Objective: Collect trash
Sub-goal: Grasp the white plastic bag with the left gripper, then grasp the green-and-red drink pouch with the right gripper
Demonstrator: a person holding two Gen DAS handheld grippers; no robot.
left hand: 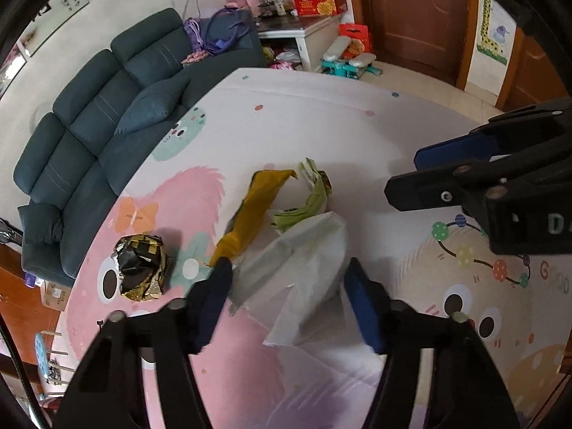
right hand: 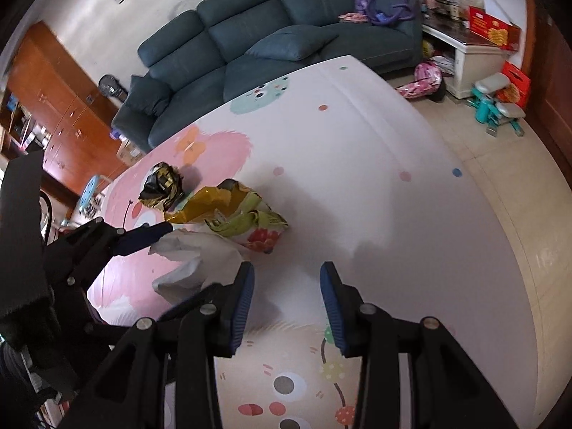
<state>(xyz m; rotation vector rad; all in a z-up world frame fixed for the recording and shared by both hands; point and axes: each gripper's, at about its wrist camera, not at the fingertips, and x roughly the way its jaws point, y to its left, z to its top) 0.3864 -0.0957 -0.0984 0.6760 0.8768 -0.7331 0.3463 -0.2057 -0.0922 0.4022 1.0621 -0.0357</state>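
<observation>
On the cartoon play mat (left hand: 357,125) lies a crumpled white bag (left hand: 304,250). My left gripper (left hand: 289,265) straddles it, and the bag's sides meet both blue pads. Beyond it lie a yellow wrapper (left hand: 250,211), a green snack wrapper (left hand: 311,200) and, to the left, a gold-and-black foil ball (left hand: 141,268). My right gripper (right hand: 287,286) stands open over bare mat, just right of the white bag (right hand: 193,261), with nothing between its fingers. The right wrist view shows the yellow wrapper (right hand: 207,203), green wrapper (right hand: 257,225) and foil ball (right hand: 162,186). The right gripper (left hand: 404,175) also shows in the left wrist view.
A dark teal sofa (left hand: 107,125) borders the mat's far left side. A white cabinet (left hand: 307,39) with a red box (left hand: 320,1), small stools (left hand: 346,60) and a brown door (left hand: 418,10) stand at the back. Tiled floor (right hand: 500,186) runs along the mat's right edge.
</observation>
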